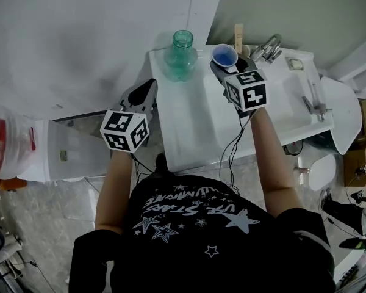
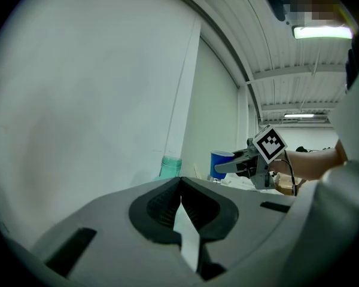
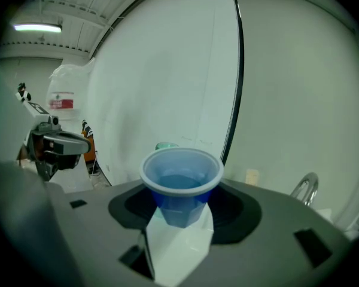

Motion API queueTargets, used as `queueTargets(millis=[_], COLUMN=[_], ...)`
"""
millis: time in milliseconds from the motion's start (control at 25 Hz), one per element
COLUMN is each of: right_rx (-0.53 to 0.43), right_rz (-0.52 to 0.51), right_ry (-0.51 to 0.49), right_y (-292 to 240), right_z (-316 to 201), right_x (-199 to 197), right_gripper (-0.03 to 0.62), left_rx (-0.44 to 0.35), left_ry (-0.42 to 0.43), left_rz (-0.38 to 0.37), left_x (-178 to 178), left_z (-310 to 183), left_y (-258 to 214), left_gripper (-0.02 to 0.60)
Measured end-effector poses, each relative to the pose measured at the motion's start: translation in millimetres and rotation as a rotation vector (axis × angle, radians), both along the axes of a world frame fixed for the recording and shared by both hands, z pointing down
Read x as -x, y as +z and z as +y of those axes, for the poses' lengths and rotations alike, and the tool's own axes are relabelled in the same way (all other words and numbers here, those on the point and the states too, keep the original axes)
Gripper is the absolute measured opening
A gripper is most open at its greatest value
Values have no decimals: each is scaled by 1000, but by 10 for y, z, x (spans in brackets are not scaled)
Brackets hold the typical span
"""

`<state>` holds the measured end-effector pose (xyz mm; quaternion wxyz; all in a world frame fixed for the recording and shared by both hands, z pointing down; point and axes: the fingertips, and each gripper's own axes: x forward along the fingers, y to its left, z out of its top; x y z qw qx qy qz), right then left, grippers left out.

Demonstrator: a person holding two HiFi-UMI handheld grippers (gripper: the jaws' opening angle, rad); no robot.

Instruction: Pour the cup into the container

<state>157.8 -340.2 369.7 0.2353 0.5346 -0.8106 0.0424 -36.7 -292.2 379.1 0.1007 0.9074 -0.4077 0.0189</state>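
A blue plastic cup [image 1: 224, 55] stands upright between the jaws of my right gripper [image 1: 225, 64], which is shut on it above the far edge of the white table [image 1: 195, 124]. In the right gripper view, the cup [image 3: 180, 183] holds clear liquid. The container, a green see-through bottle [image 1: 181, 55] with an open neck, stands on the table just left of the cup. My left gripper [image 1: 146, 90] hangs shut and empty at the table's left edge, short of the bottle [image 2: 170, 165]. Its jaws meet at the tip in the left gripper view.
A sink with a metal faucet [image 1: 267, 46] takes up the table's right end, and a white chair [image 1: 346, 112] stands beyond it. A water dispenser [image 1: 55, 151] with a jug stands on the floor at the left. A white wall runs behind the table.
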Motion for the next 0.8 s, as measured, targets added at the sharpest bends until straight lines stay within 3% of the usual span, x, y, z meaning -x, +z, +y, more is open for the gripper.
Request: queueTargets(millis=[800], right_rx=[67], right_rz=[-74], right_ry=[-35], right_y=[517], right_z=[1267], right_x=[-252], right_gripper=[245], left_rx=[44], left_ry=[-20], left_rz=[-25], left_x=[-433], left_z=[1184], left_y=[217], left_gripper=[12])
